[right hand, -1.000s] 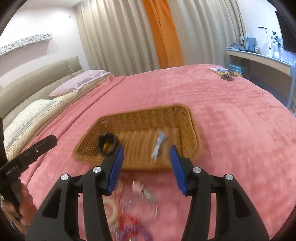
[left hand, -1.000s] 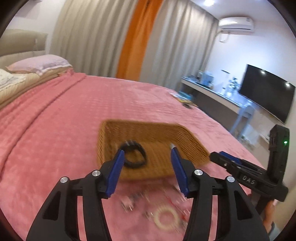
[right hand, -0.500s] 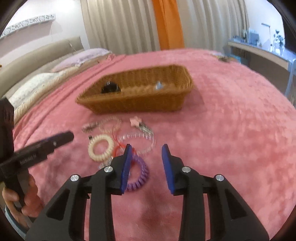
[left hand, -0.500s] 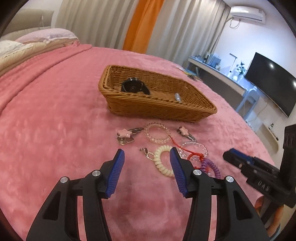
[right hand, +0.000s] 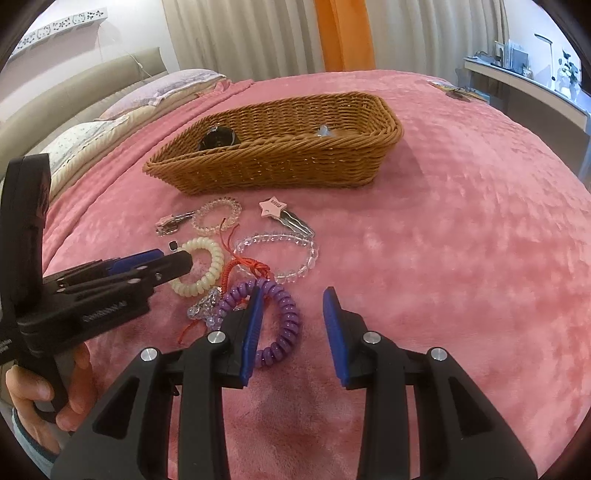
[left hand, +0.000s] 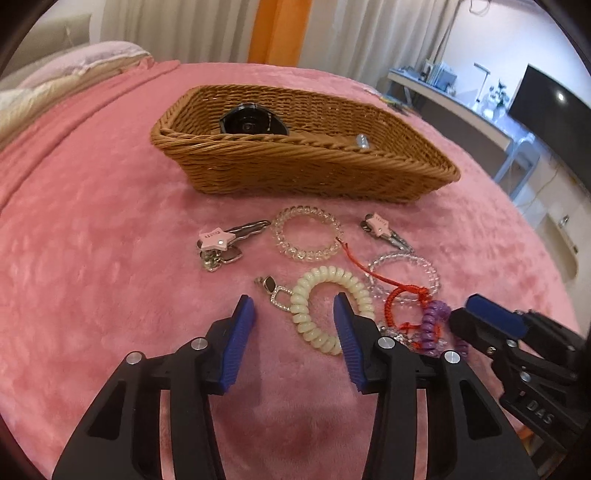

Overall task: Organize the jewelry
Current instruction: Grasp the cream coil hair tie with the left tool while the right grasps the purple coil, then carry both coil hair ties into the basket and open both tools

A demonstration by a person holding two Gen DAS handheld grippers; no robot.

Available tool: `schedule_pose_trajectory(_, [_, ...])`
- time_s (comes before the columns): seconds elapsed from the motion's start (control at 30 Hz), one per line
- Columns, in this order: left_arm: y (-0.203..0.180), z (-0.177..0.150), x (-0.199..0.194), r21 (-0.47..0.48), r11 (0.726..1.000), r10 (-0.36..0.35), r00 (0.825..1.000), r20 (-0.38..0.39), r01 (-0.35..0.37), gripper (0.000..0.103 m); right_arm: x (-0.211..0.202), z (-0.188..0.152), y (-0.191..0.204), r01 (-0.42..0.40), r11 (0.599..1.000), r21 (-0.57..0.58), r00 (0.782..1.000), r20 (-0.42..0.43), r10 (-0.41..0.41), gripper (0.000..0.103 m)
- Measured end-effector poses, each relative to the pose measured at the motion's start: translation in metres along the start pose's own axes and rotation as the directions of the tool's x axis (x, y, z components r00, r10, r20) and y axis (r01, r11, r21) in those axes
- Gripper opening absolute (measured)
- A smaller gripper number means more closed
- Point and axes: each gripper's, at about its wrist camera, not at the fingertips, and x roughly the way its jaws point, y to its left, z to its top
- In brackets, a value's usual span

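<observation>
left wrist view, left tool (left hand: 293, 306) agape over cream coil (left hand: 328, 308), right tool (right hand: 291, 301) agape, empty

The basket (left hand: 295, 170) wall hides most of a black round object (left hand: 251, 122) and a small silvery piece (left hand: 361, 141) inside. The left claw (left hand: 293, 317) covers part of the cream coil band (left hand: 325, 306).

Pink plush bedspread (right hand: 461, 229) across bed; pillows (right hand: 110, 122) by beige headboard (right hand: 74, 92). Grey curtains (right hand: 251, 37), orange panel (right hand: 341, 33). Desk (left hand: 454, 101), dark TV (left hand: 550, 110) on right wall.
</observation>
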Motion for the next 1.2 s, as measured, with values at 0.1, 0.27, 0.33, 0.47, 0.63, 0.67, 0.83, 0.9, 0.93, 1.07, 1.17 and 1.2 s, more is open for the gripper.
schedule_pose_trajectory(0.1, [-0.007,0.0,0.0,0.035,0.998,0.053,0.999,0.001,-0.053,0.028,0.001,0.0,0.001,0.01,1.0,-0.005,1.0,-0.003,-0.01,0.03])
schedule_pose_trajectory(0.27, [-0.002,-0.002,-0.006,0.026,0.999,0.032,0.999,0.006,-0.032,0.009,0.007,0.0,0.003,0.032,0.999,-0.021,0.999,-0.033,-0.033,0.03])
schedule_pose_trajectory(0.33, [0.001,-0.005,-0.011,0.018,1.0,0.007,1.0,0.006,-0.007,0.009,0.009,-0.001,0.006,0.039,0.999,-0.038,0.998,-0.04,-0.04,0.015])
schedule_pose_trajectory(0.47, [0.003,-0.01,-0.02,0.034,0.999,-0.029,1.0,-0.007,0.029,0.009,-0.001,-0.002,0.012,0.056,0.997,-0.057,0.998,0.014,-0.055,0.009])
schedule_pose_trajectory(0.63, [0.003,-0.016,-0.028,0.064,0.998,-0.012,1.0,-0.021,0.014,0.009,-0.005,-0.001,0.008,0.05,0.998,-0.042,0.998,0.026,-0.049,0.009])
schedule_pose_trajectory(0.67, [0.006,-0.017,-0.03,0.064,0.998,-0.008,1.0,-0.022,0.009,0.009,-0.007,-0.001,0.005,0.044,0.999,-0.03,0.999,0.029,-0.043,0.009])
schedule_pose_trajectory(0.83, [0.03,-0.029,-0.048,0.015,0.998,0.062,0.998,-0.015,-0.061,0.009,-0.016,0.001,-0.011,0.081,0.996,0.024,0.995,0.049,-0.083,0.009])
schedule_pose_trajectory(0.9, [0.04,-0.03,-0.05,-0.012,0.998,0.057,0.998,-0.017,-0.058,0.009,-0.02,0.001,-0.017,0.107,0.993,0.041,0.992,0.057,-0.109,0.009])
schedule_pose_trajectory(0.93, [0.042,-0.029,-0.049,-0.018,0.998,0.053,0.998,-0.018,-0.053,0.01,-0.021,0.001,-0.021,0.122,0.991,0.045,0.991,0.055,-0.125,0.009])
schedule_pose_trajectory(1.07, [0.041,-0.029,-0.046,-0.004,0.999,0.049,0.999,-0.02,-0.049,0.01,-0.013,0.0,-0.033,0.114,0.992,0.058,0.993,0.013,-0.115,0.009])
schedule_pose_trajectory(1.17, [0.04,-0.03,-0.046,0.007,0.999,0.054,0.998,-0.014,-0.054,0.01,-0.009,-0.001,-0.038,0.082,0.994,0.075,0.997,-0.005,-0.082,0.009])
schedule_pose_trajectory(1.2, [0.041,-0.03,-0.047,0.006,0.999,0.049,0.999,-0.012,-0.049,0.01,-0.01,0.0,-0.039,0.07,0.995,0.076,0.998,-0.001,-0.07,0.009])
